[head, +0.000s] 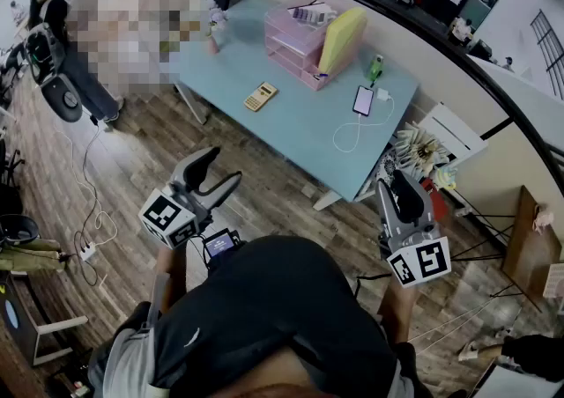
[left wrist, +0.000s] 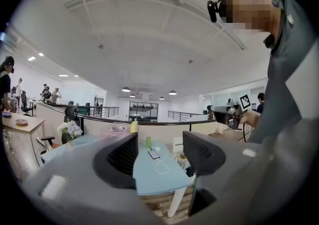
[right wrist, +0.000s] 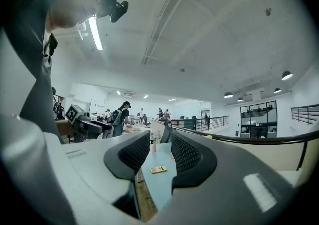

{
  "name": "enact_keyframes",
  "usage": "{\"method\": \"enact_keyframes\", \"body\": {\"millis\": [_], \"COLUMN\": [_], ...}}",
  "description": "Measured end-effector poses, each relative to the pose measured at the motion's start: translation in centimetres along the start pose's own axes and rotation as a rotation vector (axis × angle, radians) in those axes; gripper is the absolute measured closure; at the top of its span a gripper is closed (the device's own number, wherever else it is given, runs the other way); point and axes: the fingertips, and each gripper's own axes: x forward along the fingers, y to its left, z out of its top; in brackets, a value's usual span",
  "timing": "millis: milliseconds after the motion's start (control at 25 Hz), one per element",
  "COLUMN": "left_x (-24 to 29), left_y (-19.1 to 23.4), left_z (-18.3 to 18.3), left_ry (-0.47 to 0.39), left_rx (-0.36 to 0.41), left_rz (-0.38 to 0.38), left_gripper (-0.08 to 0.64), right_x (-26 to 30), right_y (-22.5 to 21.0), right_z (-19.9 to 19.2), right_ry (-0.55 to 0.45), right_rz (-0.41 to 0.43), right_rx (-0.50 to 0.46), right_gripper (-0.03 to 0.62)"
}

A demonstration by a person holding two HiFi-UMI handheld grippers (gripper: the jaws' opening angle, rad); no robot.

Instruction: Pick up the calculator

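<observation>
The yellow calculator lies flat on the light blue table, near its middle. The right gripper view shows the calculator small and far off through the gap between the jaws. Both grippers are held over the wooden floor, well short of the table. My left gripper is open with nothing between its jaws, and in its own view the left gripper looks towards the table's end. My right gripper is open by a narrower gap and empty; its own view shows the right gripper aimed along the table.
A pink drawer tray with a yellow folder stands at the table's back. A phone on a white cable and a green can sit near the right end. Office chairs and people stand at the left.
</observation>
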Motion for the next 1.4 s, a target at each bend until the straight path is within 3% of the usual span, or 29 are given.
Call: {"method": "enact_keyframes", "body": {"millis": [360,600,920,1400], "left_x": [-3.8,-5.5,-6.6,-7.5], "left_y": [2.6,4.6,6.2,8.3], "left_z": [-0.9,-3.4,-4.5,-5.4], "left_ry": [0.035,0.03,0.052,0.064], "left_rx": [-0.048,-0.026,0.021,0.001], "left_rz": [-0.07,-0.128,-0.203,-0.194], "left_gripper": [0.256,0.256,0.256,0.256], "right_x": [4.9,6.6,8.3,11.4], "right_y": [7.5,11.5,14.4,15.6], "right_z": [-0.8,-1.1,-1.2,-1.6], "right_ry": [0.051,0.092,0.065,0.073], "right_rz": [-0.001,-0.027,-0.085,-0.05], "right_rx": [0.016,0.011,0.077,0.082], "right_gripper": [0.474,0.474,0.474,0.474]}}
